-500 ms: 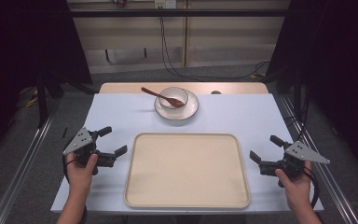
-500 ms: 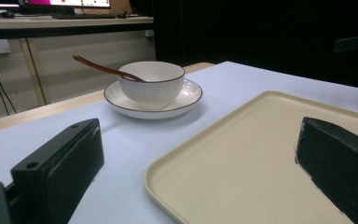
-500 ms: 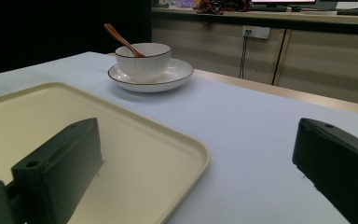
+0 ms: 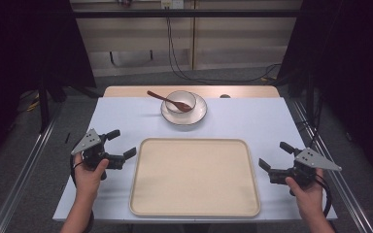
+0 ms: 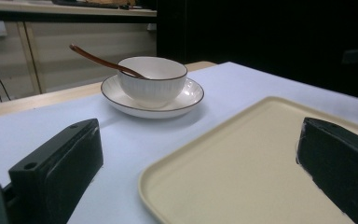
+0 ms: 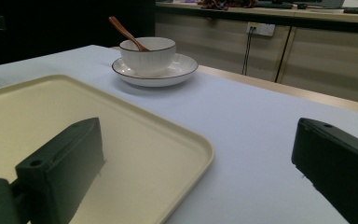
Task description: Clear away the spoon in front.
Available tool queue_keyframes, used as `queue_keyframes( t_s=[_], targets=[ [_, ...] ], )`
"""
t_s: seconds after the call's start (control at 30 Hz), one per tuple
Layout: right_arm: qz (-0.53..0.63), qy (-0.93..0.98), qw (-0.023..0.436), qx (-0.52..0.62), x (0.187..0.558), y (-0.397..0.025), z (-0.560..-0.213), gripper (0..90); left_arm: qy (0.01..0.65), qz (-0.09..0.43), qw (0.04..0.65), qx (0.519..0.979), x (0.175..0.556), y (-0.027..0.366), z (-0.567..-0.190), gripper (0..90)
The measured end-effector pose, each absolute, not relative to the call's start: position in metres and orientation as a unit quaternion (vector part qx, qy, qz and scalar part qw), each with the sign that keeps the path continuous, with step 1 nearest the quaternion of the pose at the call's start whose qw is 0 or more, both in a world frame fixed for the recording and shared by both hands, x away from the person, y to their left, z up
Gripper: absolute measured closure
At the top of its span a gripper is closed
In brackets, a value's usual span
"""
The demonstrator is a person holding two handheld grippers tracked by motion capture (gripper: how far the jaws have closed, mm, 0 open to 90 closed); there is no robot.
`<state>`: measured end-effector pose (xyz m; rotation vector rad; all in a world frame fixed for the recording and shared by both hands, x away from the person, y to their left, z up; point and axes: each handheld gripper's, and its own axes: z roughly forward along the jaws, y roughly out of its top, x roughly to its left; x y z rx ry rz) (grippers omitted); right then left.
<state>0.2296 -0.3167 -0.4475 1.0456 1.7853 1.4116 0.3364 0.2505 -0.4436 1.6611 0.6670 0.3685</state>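
- A big cream tray [image 4: 194, 177] is seen on the near part of the table [image 4: 252, 121], and nothing is on it.
- The left gripper [image 4: 118, 144] is held just beside the tray's left edge, and its jaws are spread wide with nothing between them.
- The right gripper [image 4: 276, 156] is held just beside the tray's right edge, and its jaws are spread wide too, with nothing held.
- A white bowl [image 4: 181, 102] is seen at the far side of the table, well apart from both grippers.
- The bowl is set on a white saucer [image 4: 199, 115], and a brown wooden spoon [image 4: 165, 99] is leaned inside the bowl with its handle sticking out to the left.
- In the left gripper view, the bowl [image 5: 153, 79] is seen past the tray's corner, between the two black jaws.
- It is judged that the work is only at its start, because nothing is touched yet.
- The bowl and saucer are probably meant to be brought to the tray.
- For the next move, a long reach forward is needed.
- The saucer must be kept flat, or the bowl and spoon could be tipped.
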Motion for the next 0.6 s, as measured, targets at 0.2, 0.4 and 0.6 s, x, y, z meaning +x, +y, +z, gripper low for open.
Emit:
queue_keyframes(
  t_s=[0.2, 0.4, 0.6],
  targets=[
    [0.529, 0.685, 0.31, 0.394, 0.23, -0.315, -0.449, 2.3, 0.287, 0.178, 0.598, 0.727, 0.348, 0.241, -0.439, 0.1],
    [0.532, 0.686, 0.309, 0.389, 0.231, -0.314, -0.449, 2.3, 0.299, 0.18, 0.583, 0.734, 0.364, 0.23, -0.441, 0.0],
    [0.532, 0.686, 0.306, 0.39, 0.231, -0.314, -0.449, 2.3, 0.308, 0.185, 0.58, 0.731, 0.385, 0.218, -0.438, 0.0]
  ],
)
